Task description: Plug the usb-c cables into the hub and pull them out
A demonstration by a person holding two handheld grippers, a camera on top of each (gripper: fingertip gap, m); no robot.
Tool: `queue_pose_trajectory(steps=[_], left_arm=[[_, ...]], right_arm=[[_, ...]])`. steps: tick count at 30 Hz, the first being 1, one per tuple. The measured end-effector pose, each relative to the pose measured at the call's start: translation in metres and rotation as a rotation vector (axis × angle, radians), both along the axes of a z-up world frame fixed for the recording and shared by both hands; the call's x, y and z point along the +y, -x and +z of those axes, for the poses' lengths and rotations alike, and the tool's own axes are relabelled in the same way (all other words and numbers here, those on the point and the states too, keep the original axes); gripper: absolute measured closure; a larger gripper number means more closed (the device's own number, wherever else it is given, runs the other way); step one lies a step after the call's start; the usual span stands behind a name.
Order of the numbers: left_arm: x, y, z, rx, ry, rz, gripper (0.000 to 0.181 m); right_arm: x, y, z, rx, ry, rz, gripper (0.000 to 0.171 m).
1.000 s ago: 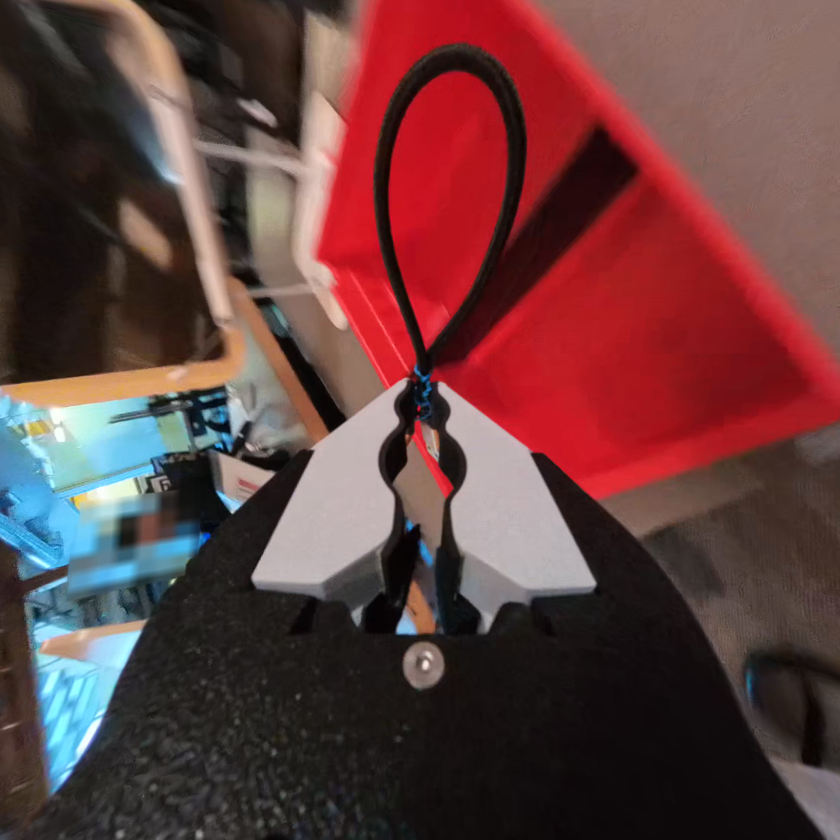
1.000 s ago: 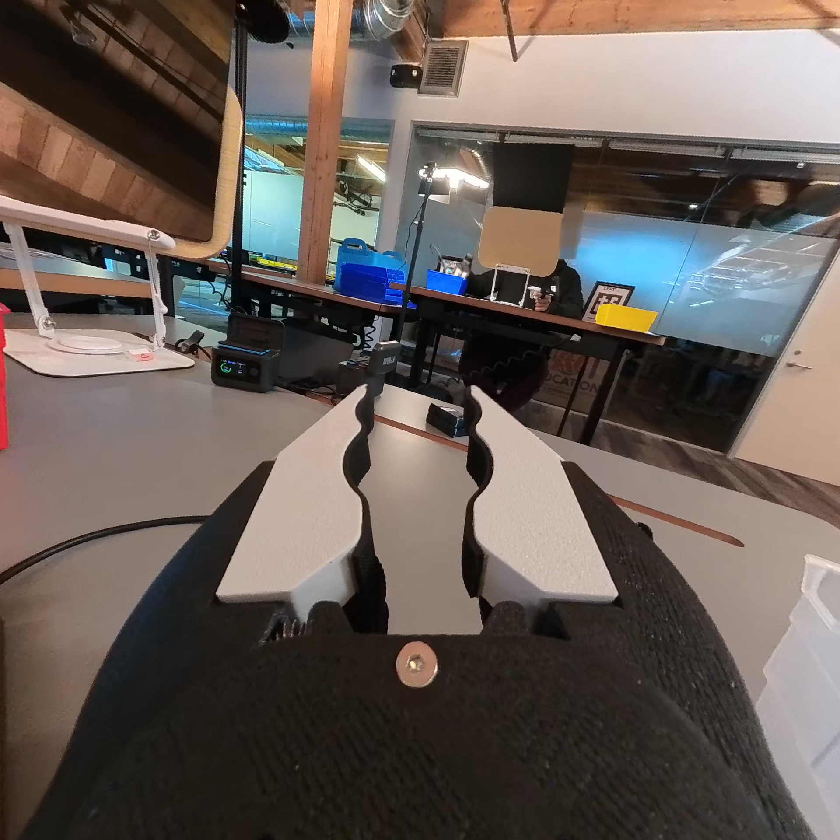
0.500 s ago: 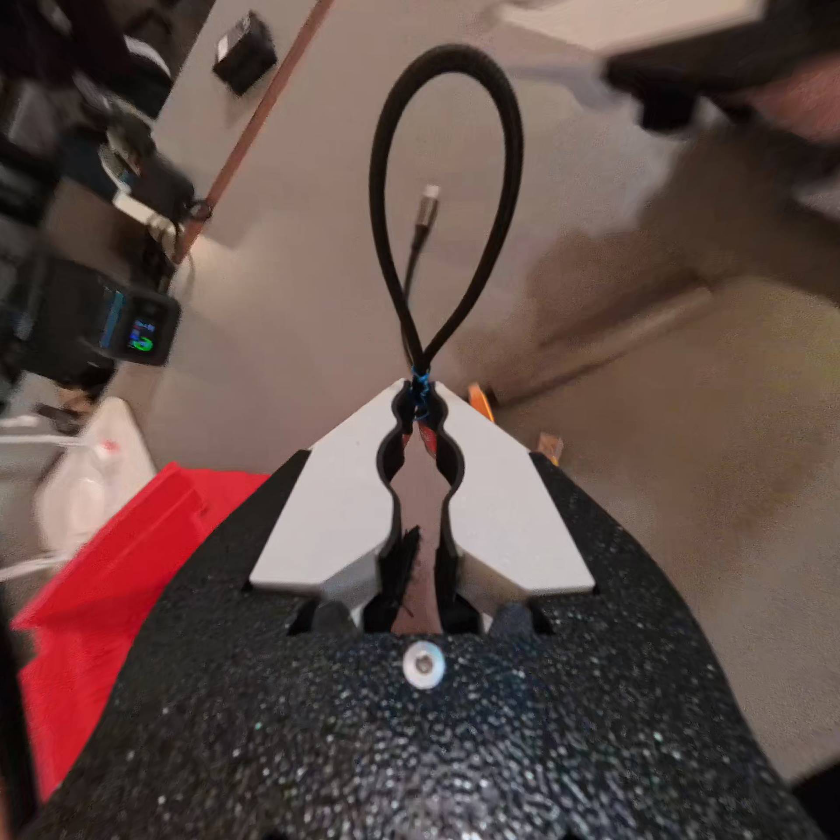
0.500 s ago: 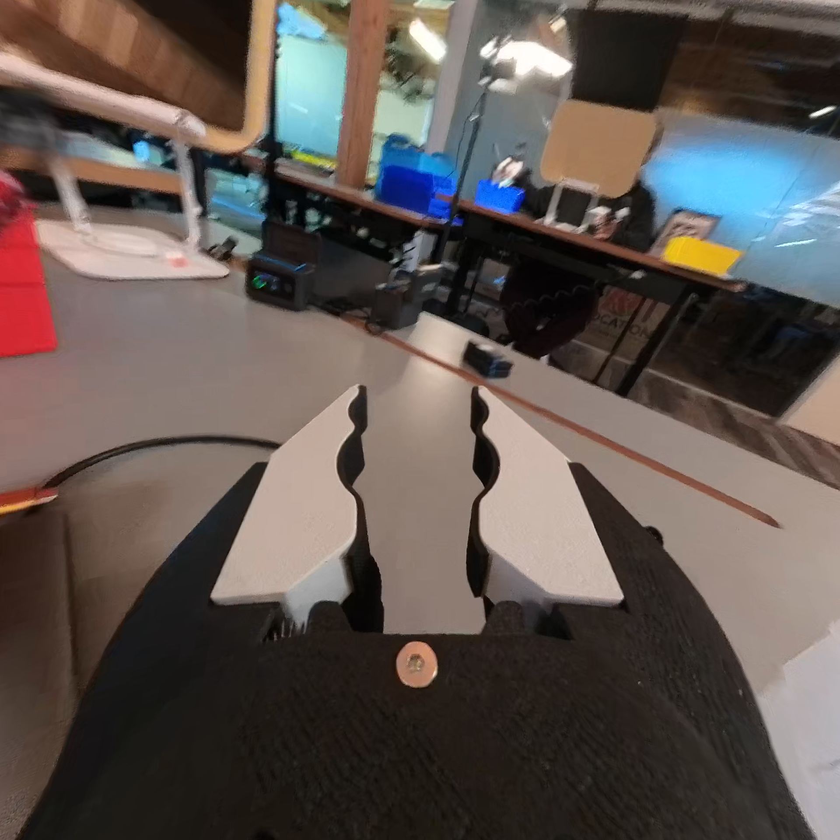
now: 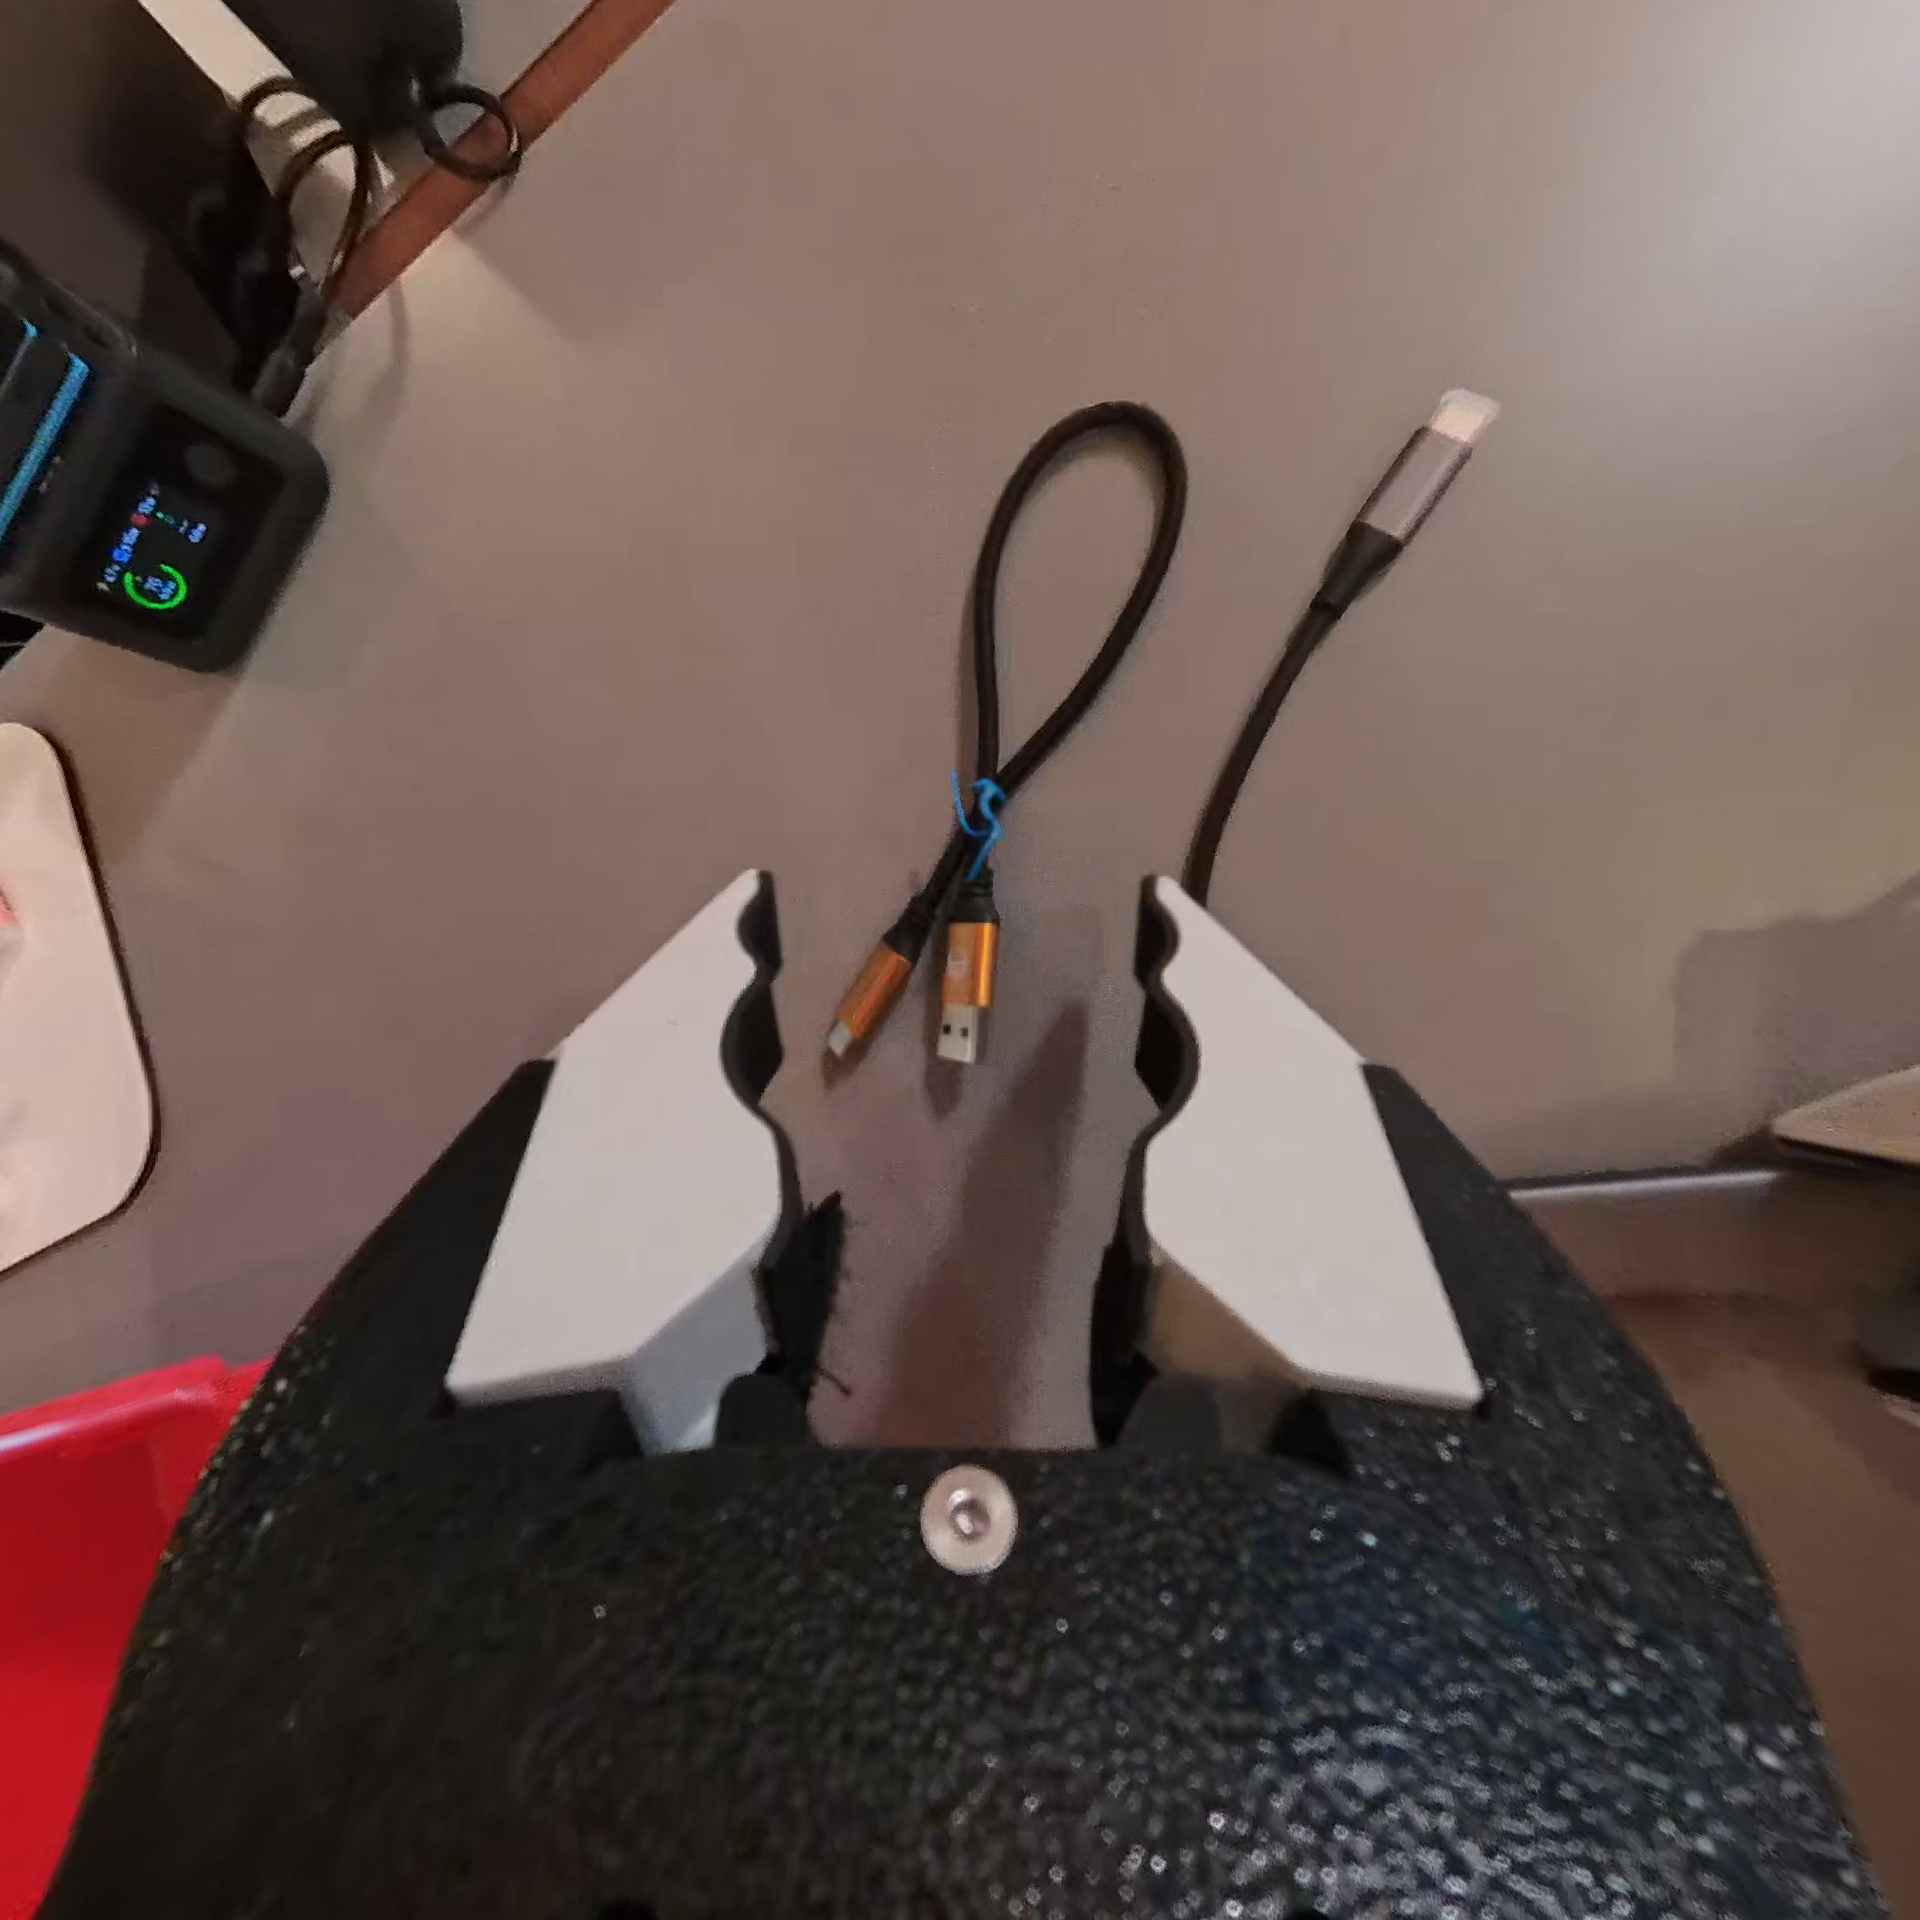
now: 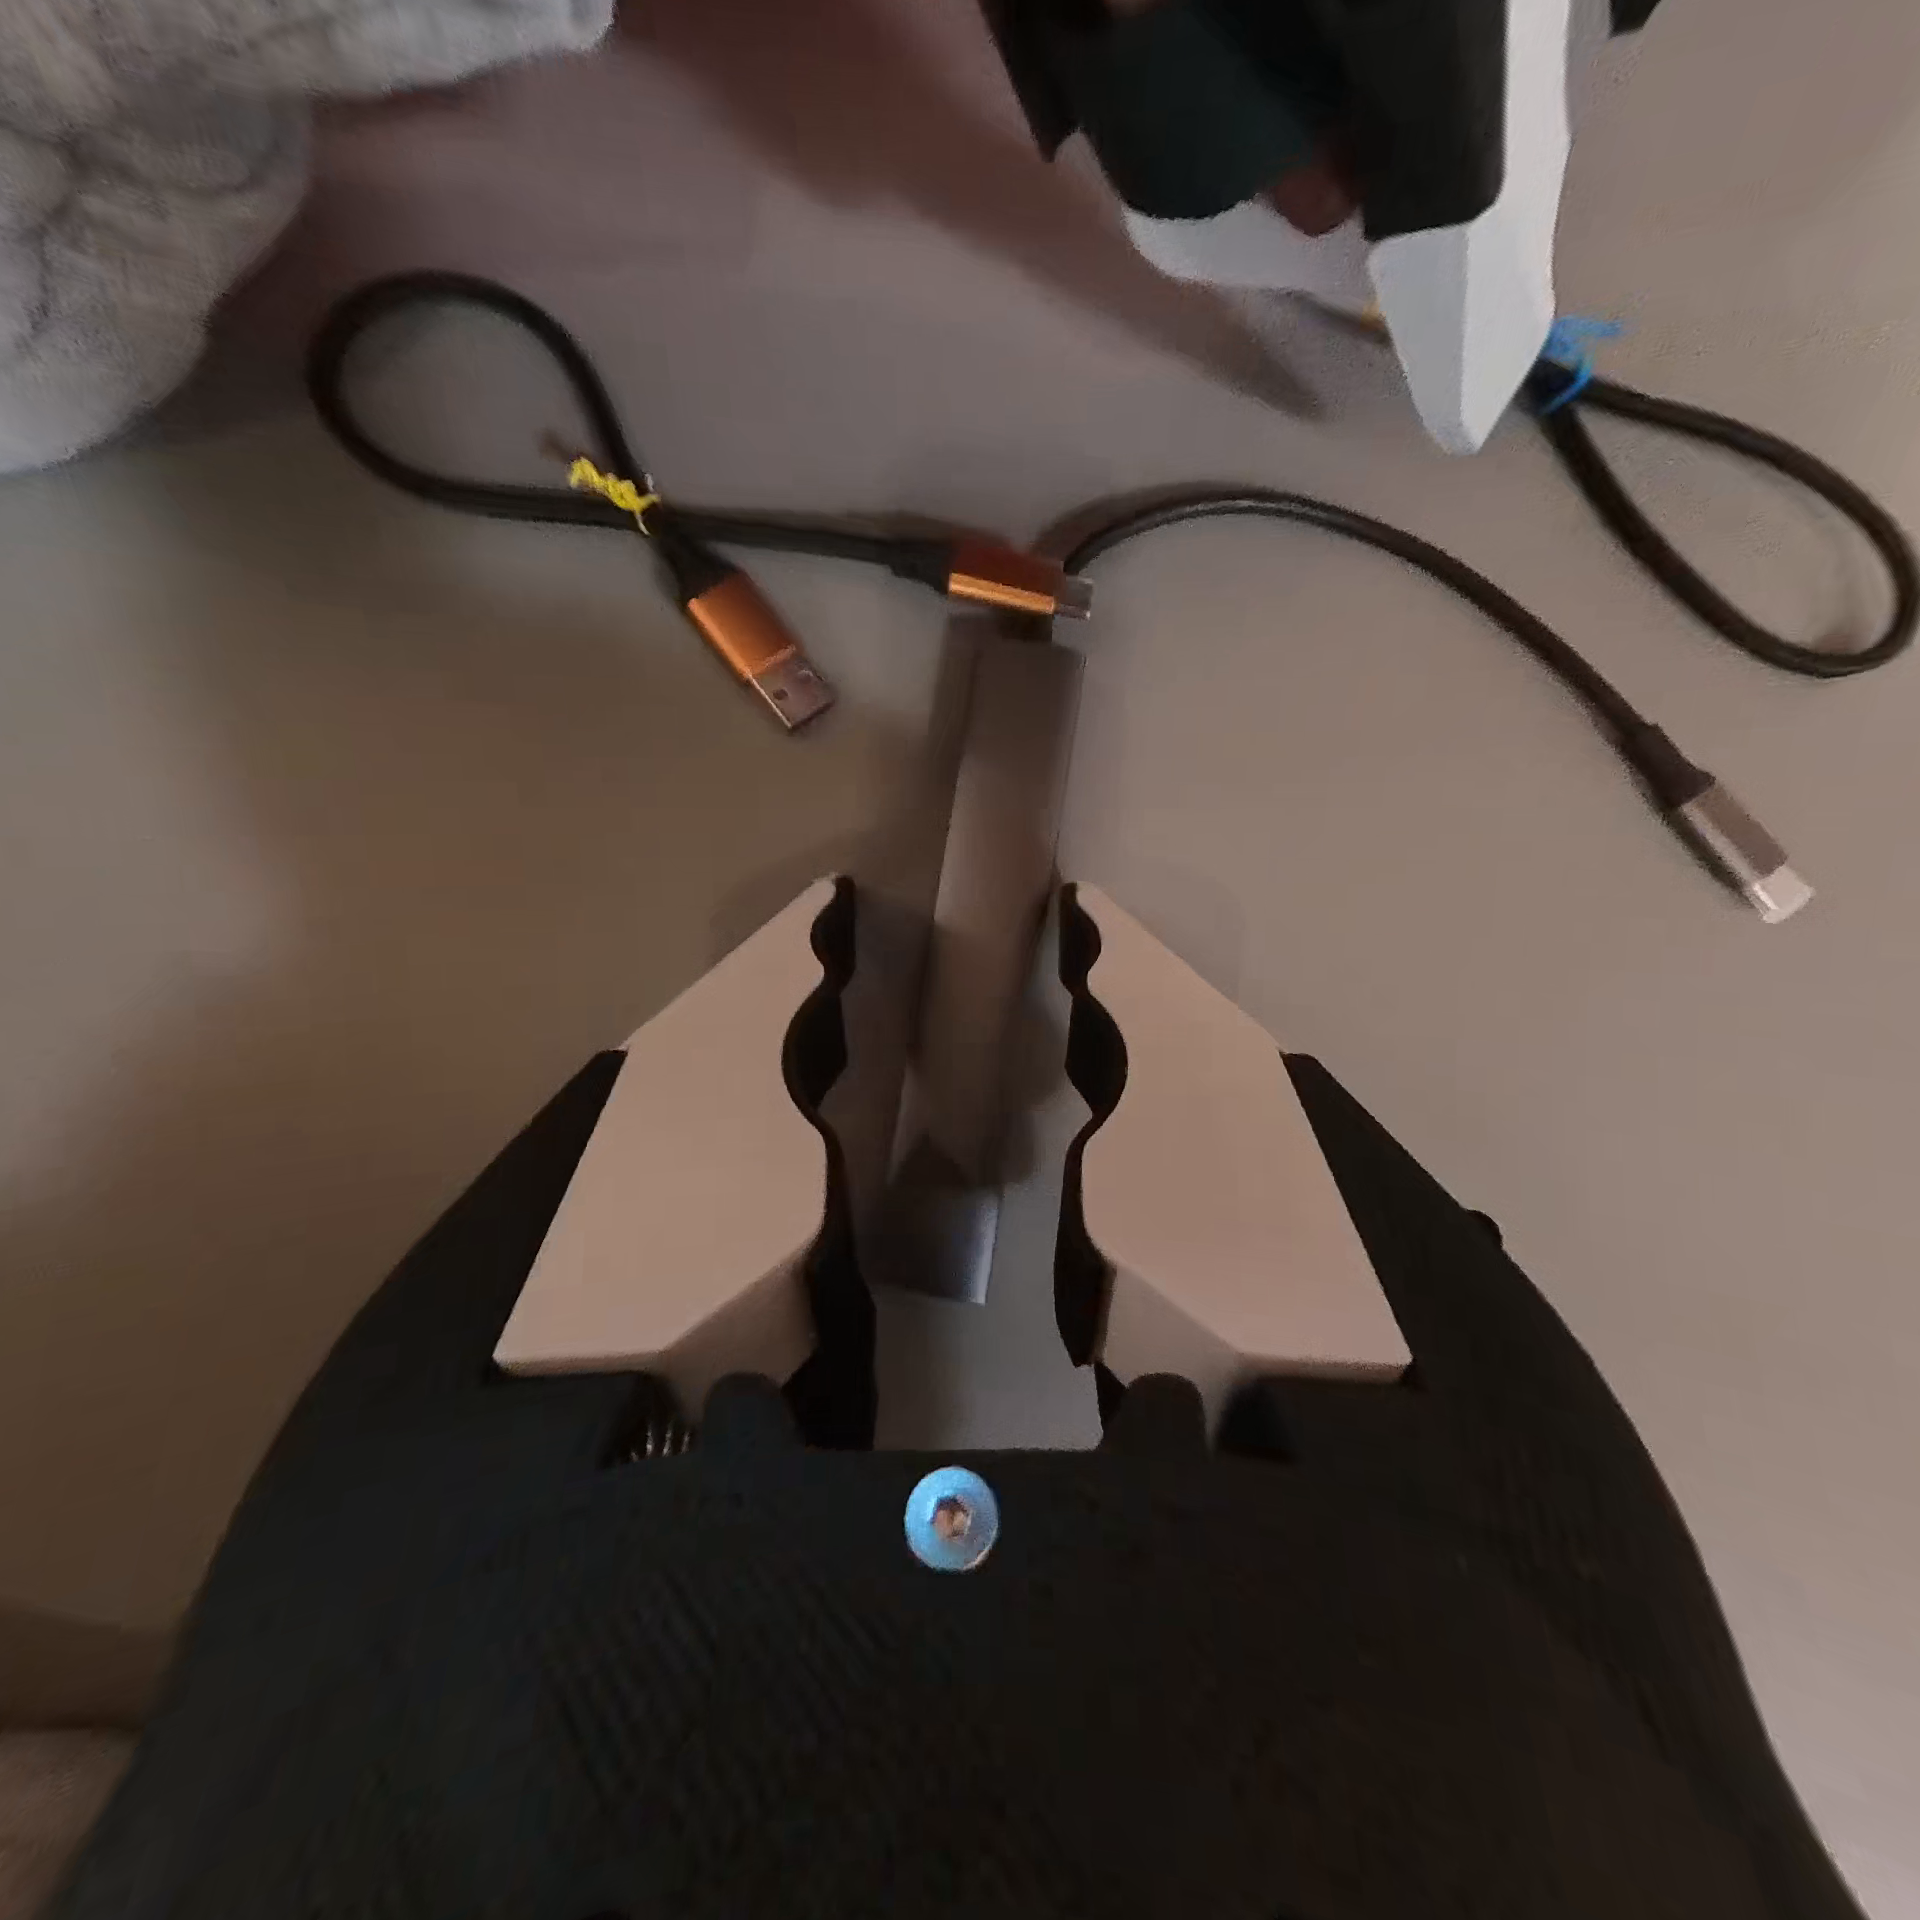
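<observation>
My left gripper (image 5: 956, 883) is open and empty just above the grey table. The black cable with a blue tie (image 5: 1081, 582) lies on the table ahead of its fingertips, its two orange plugs (image 5: 971, 987) pointing back between the fingers. My right gripper (image 6: 951, 894) is open and straddles the long grey hub (image 6: 997, 831), which lies on the table. The hub's own black lead ends in a silver plug (image 6: 1756, 873). A second black cable with a yellow tie (image 6: 613, 499) lies to the left, one orange plug (image 6: 1008, 582) lying across the hub's far end.
A black power bank with a lit screen (image 5: 135, 520) sits at the far left, a white lamp base (image 5: 52, 987) below it and a red bin (image 5: 83, 1507) at the lower left. A grey sleeve (image 6: 104, 156) shows at the right view's top left.
My left gripper has opened and let go of the blue-tied cable, which now lies on the table. My right gripper has tipped down from facing the room to straddle the hub.
</observation>
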State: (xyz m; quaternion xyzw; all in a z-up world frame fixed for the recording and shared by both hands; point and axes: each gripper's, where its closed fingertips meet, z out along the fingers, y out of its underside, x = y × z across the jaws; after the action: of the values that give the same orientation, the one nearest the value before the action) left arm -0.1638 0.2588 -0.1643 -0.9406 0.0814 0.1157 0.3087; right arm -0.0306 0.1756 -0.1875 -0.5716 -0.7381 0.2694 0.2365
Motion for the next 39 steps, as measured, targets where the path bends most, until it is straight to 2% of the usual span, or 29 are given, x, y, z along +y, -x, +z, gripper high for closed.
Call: queue_pose_trajectory(steps=[1,2,6,8,12,14,16,19,20,22,23,26,27,28,30,32,34,36,39], left_arm=[[-0.002,-0.004,0.005,-0.005,-0.024,-0.007,0.111],[-0.004,-0.01,0.012,-0.025,-0.059,-0.021,0.112],[-0.026,-0.053,0.041,-0.239,-0.219,-0.104,0.119],[-0.039,-0.068,0.055,-0.293,-0.311,-0.162,0.125],[-0.067,-0.09,0.07,-0.243,-0.4,-0.306,0.125],[-0.075,-0.094,0.078,-0.08,-0.46,-0.396,0.112],[-0.079,-0.097,0.085,0.225,-0.519,-0.55,0.099],[-0.082,-0.103,0.084,0.622,-0.535,-0.743,0.095],[-0.083,-0.106,0.084,0.735,-0.55,-0.809,0.101],[-0.086,-0.116,0.085,0.976,-0.606,-0.929,0.126],[-0.086,-0.119,0.084,1.039,-0.621,-0.952,0.138],[-0.083,-0.116,0.072,1.053,-0.561,-0.966,0.143],[-0.083,-0.118,0.071,1.037,-0.566,-0.977,0.149],[-0.083,-0.118,0.071,1.029,-0.569,-0.975,0.167],[-0.081,-0.11,0.063,0.97,-0.46,-0.943,0.173],[-0.075,-0.094,0.059,0.9,-0.353,-0.835,0.173],[-0.075,-0.08,0.05,0.828,-0.227,-0.763,0.173],[-0.077,-0.074,0.045,0.767,-0.163,-0.745,0.173],[-0.081,-0.08,0.049,0.647,-0.175,-0.749,0.173]], right_arm=[[0.0,0.0,0.0,-0.006,-0.009,0.004,0.138],[0.001,-0.001,0.0,-0.006,-0.018,0.002,0.15],[0.017,0.001,0.003,0.022,-0.132,-0.021,0.152],[0.019,0.007,0.012,0.085,-0.035,-0.07,0.152],[0.02,0.015,0.047,0.297,0.201,-0.106,0.152],[0.018,0.013,0.062,0.372,0.287,-0.09,0.152],[0.012,0.01,0.075,0.417,0.372,-0.055,0.152],[0.002,0.001,0.081,0.414,0.458,0.01,0.152],[-0.001,-0.001,0.082,0.404,0.474,0.028,0.152],[-0.006,-0.006,0.081,0.383,0.482,0.056,0.152],[-0.008,-0.008,0.082,0.382,0.479,0.066,0.152],[-0.014,-0.012,0.089,0.39,0.466,0.099,0.152],[-0.016,-0.013,0.09,0.389,0.454,0.108,0.152],[-0.017,-0.013,0.089,0.379,0.428,0.111,0.151],[-0.011,-0.009,0.091,0.409,0.343,0.071,0.152],[0.002,-0.001,0.11,0.524,0.191,-0.004,0.123],[0.004,-0.002,0.12,0.556,-0.071,-0.001,0.119],[0.01,-0.006,0.115,0.496,-0.405,0.011,0.115],[0.017,-0.006,0.103,0.399,-0.651,0.026,0.131]])
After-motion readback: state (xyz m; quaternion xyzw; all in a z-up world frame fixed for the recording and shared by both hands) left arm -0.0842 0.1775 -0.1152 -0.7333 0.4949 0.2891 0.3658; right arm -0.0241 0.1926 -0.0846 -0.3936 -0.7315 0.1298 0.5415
